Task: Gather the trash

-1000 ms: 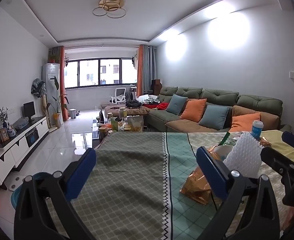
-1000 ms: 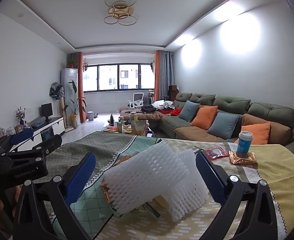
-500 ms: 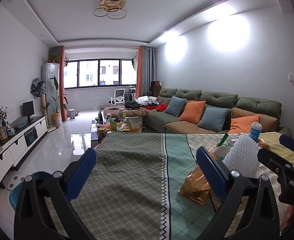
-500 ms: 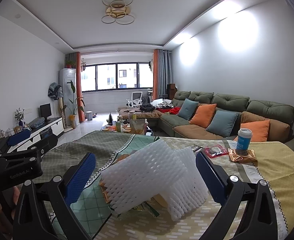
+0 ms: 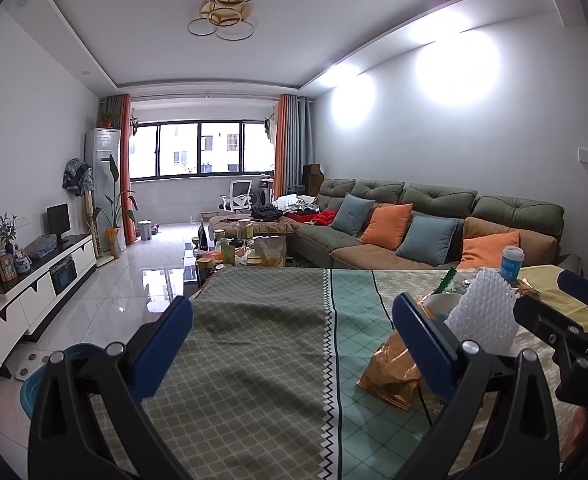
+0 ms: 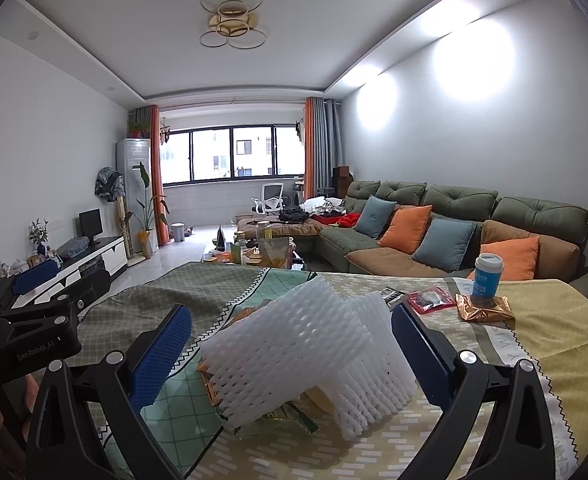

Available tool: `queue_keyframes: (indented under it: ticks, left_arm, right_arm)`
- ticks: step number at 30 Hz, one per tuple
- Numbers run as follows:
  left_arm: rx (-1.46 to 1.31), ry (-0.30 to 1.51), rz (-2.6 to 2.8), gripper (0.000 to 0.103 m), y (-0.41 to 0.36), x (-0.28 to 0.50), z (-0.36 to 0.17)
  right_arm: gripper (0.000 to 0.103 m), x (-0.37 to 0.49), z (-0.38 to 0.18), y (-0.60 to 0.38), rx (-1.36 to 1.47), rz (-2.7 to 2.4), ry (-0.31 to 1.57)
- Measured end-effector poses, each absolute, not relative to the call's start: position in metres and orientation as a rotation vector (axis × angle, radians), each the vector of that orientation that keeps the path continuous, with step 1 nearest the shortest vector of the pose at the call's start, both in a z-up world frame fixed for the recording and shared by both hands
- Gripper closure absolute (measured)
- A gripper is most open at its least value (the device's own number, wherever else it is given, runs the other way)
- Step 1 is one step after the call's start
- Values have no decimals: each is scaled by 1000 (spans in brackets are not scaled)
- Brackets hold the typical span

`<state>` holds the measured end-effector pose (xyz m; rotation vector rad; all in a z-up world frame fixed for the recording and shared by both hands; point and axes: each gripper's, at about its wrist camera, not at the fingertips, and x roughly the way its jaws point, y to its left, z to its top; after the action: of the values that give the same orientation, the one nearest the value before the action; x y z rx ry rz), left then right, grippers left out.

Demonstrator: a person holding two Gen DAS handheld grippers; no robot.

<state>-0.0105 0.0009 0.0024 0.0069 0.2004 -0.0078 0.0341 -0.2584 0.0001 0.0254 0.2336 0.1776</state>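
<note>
On the bench, we judged our wide-open, empty right tongs (image 6: 290, 344) should close gently on the white foam netting (image 6: 305, 356), left tongs (image 5: 292, 338) likewise empty.

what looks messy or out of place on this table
White foam netting sits heaped and tilted on wrappers. A blue paper cup stands on a crumpled gold foil packet beside a red packet.

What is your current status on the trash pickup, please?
Both tongs open, left tongs over bare tablecloth. Right tongs lined up on white foam netting, not gripped. Gold wrapper beneath it; nothing blocking.
</note>
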Motion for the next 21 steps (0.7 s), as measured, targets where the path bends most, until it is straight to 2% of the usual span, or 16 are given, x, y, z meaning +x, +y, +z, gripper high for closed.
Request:
queue_keyframes:
  ticks: [21]
  left_arm:
    - [-1, 200, -6, 3, 1, -10, 0]
  right_arm:
    - [3, 34, -1, -262, 34, 173, 233]
